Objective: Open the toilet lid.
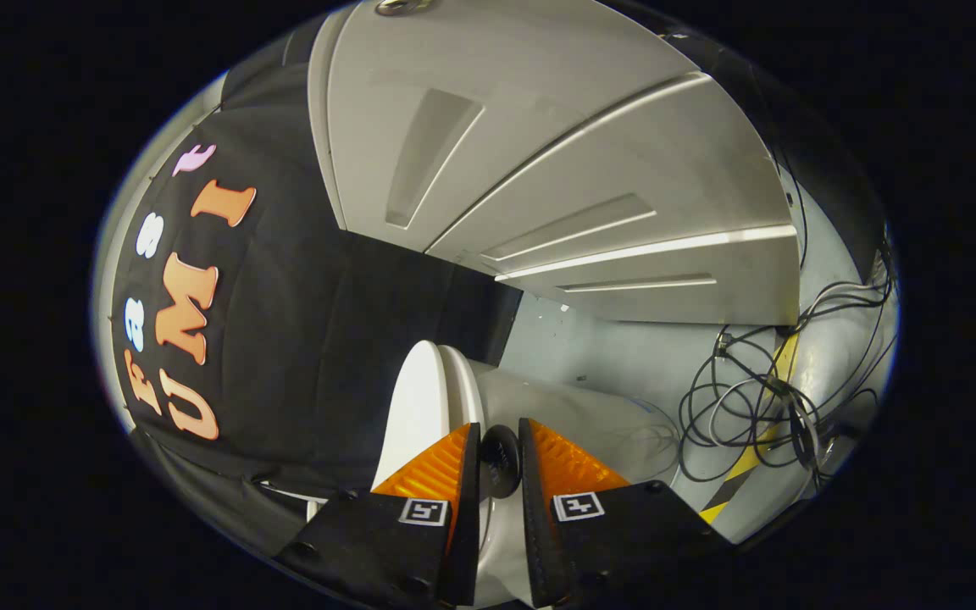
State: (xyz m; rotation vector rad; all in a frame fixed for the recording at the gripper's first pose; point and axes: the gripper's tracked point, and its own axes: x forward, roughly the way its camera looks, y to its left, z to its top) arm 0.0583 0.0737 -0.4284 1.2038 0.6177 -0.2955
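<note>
I am holding my tool [499, 449] with a small black knob [501, 462] sitting between its fingers; the raised white plastic toilet lid [420, 407] is standing just ahead, tangled black cables [751, 398] lying on the floor to its right.

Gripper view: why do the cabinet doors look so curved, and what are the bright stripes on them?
Gripper view: fisheye distortion bends the grey cabinet doors; the stripes are glare on their raised edges. The gripper, fingers around a black knob on the raised white toilet lid, looks sharp; the wall is dim.
</note>
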